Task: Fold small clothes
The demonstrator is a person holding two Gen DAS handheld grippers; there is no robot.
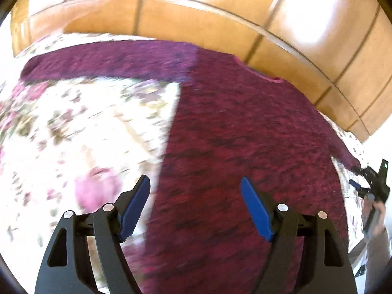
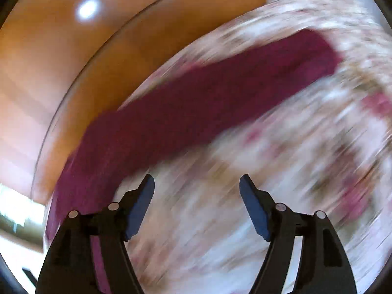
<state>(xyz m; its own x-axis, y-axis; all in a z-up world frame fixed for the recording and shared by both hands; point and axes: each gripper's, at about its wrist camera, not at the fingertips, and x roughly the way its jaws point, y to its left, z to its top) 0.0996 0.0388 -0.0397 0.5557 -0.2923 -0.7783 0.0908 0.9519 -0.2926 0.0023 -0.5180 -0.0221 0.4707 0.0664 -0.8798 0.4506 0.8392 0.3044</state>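
Observation:
A dark magenta knit sweater (image 1: 240, 132) lies flat on a floral cloth (image 1: 80, 127), its pink collar (image 1: 259, 74) at the far side and one sleeve (image 1: 103, 61) stretched out to the left. My left gripper (image 1: 196, 183) is open and empty above the sweater's left side edge. My right gripper (image 2: 197, 183) is open and empty above the floral cloth (image 2: 281, 161), with the sweater's other sleeve (image 2: 208, 98) stretched out just beyond its fingertips. That view is motion-blurred. The right gripper also shows at the right edge of the left wrist view (image 1: 367, 186).
The floral cloth covers a round glass-edged table (image 1: 281, 39). Orange-brown floor tiles (image 1: 330, 36) lie beyond it. In the right wrist view the table rim (image 2: 80, 78) curves along the left with the same floor (image 2: 49, 61) past it.

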